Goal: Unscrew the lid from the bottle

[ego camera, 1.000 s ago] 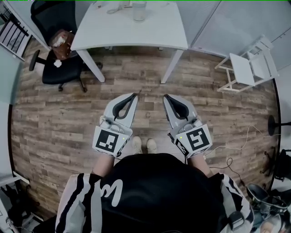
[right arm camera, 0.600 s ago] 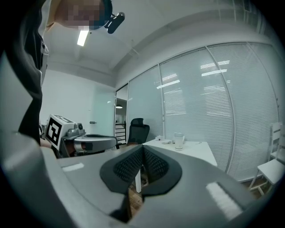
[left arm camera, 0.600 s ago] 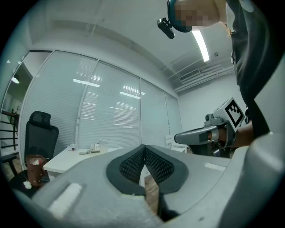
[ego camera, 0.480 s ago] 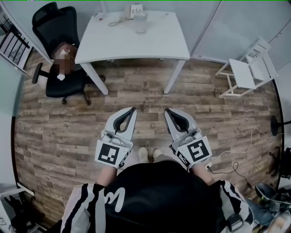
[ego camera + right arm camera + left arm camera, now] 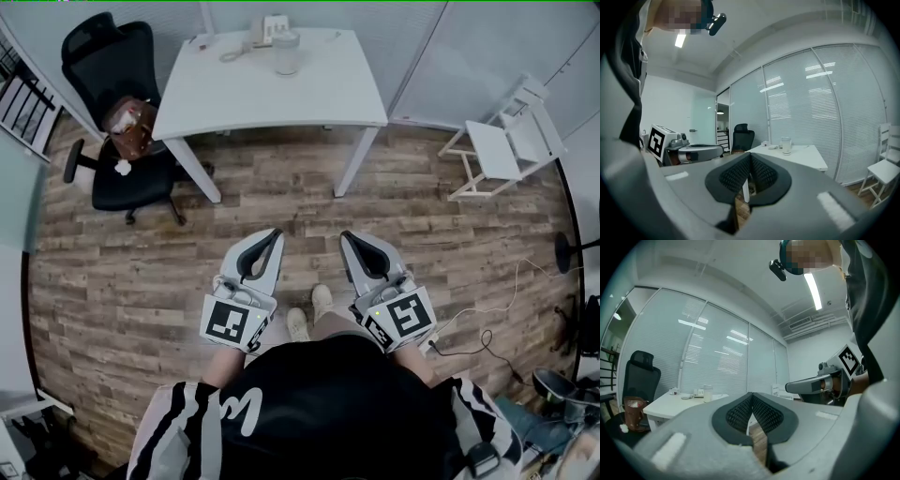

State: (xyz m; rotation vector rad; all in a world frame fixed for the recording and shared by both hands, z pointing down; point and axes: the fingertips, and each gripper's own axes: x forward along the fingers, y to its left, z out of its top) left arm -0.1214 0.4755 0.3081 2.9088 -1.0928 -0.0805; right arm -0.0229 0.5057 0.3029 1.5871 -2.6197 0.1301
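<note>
— Where is the bottle (image 5: 286,52)?

— On the white table (image 5: 319,89), near its far edge, standing upright. It is well apart from both claws, with a stretch of wooden floor (image 5: 122,272) between them and the table.

— Is the lid on?

— A cap sits on top of it, as far as the right gripper view shows. The body looks clear or pale. I cannot tell whether there is anything inside; it is too small in every view.

— And the claws?

— The left gripper (image 5: 277,232) has its jaws pressed together with nothing between them; in its own view the ribbed pads (image 5: 740,411) meet at the tip. The right gripper (image 5: 344,235) is the same, jaws together and empty. Both are held in front of the person's body, side by side, pointing toward the table.

— Any other containers?

— A brown bag (image 5: 132,123) rests on the seat of the black office chair (image 5: 111,56), just left of the table. What it holds I cannot make out.

— Anything beside the bottle?

— A small white object with a cord (image 5: 265,28) lies just to its left on the tabletop. A white folding chair (image 5: 502,141) stands off to the right, apart from the table.
</note>
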